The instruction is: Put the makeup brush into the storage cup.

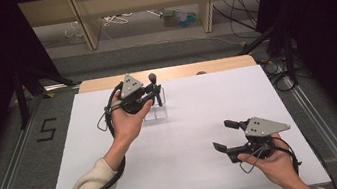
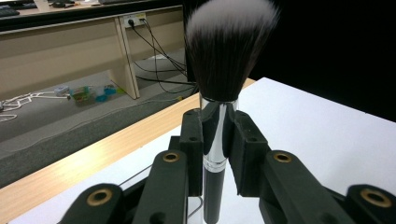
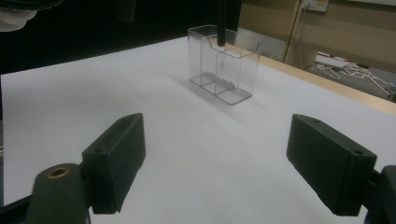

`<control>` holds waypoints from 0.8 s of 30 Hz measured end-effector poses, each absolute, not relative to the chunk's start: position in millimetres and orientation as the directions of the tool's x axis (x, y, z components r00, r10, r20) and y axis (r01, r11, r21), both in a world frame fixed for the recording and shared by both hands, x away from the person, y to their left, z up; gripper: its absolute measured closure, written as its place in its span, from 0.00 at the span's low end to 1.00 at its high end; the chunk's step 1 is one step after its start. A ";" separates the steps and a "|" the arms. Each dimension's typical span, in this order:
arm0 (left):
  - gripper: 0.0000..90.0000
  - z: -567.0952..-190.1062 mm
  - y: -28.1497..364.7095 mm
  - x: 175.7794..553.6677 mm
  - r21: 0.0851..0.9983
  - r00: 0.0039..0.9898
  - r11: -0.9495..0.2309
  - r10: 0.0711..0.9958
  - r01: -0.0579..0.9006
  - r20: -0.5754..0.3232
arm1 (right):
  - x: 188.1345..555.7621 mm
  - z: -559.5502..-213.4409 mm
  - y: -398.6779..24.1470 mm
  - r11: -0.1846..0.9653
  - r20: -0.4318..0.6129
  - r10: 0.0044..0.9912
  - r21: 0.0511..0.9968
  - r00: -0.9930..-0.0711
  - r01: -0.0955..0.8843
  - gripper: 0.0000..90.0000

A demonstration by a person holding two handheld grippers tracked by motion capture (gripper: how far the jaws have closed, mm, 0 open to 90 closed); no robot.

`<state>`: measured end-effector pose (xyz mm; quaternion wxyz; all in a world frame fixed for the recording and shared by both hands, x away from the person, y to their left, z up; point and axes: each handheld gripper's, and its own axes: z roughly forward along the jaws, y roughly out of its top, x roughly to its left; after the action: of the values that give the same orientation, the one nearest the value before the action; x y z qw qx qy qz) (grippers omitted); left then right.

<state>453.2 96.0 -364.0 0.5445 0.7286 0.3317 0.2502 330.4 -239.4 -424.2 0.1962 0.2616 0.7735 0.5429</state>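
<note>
Here the white table (image 1: 187, 167) is carrying the whole scene, with a strip of bare wood showing along its far edge. Toward the far left of centre a clear plastic holder (image 3: 224, 63) is standing upright, a divided box with thin transparent walls; it is looking light and easy to tip or slide on the smooth top, and probably brittle if knocked.

The left gripper (image 1: 149, 96) is hovering right over that holder, and its jaws are closing firmly on the makeup brush (image 2: 219, 93), which is standing upright between the pads. In the right gripper view the dark handle is seeming to reach down into the holder's far compartment, though I cannot tell whether its end is touching the bottom.

The right gripper (image 1: 225, 135) is waiting near the right front of the table, well apart from the holder, its jaws standing wide open and holding nothing.

The brush itself is likely handling as a light, stiff thing: the glossy black handle and the shiny metal ferrule (image 2: 215, 154) are looking slippery, so a squeeze square across the ferrule, where the pads are sitting now, seems the soundest hold. The bristles (image 2: 229, 46) are soft, white-tipped and easily crushed, so they are best left alone.
</note>
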 end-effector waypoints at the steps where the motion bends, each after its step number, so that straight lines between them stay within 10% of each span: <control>1: 0.85 -364.1 96.1 453.6 0.960 0.655 -0.187 0.756 0.211 0.003 | 330.5 -424.2 -239.4 0.274 -0.020 0.618 0.943 -0.786 0.191 0.22; 24: 0.85 -367.4 95.9 460.3 0.959 0.646 -0.187 0.764 0.211 0.007 | 330.4 -424.2 -239.4 0.274 -0.020 0.617 0.943 -0.787 0.191 0.23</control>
<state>460.3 95.9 -367.4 0.5423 0.7271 0.3353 0.2546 330.4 -239.4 -424.2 0.1963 0.2612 0.7737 0.5429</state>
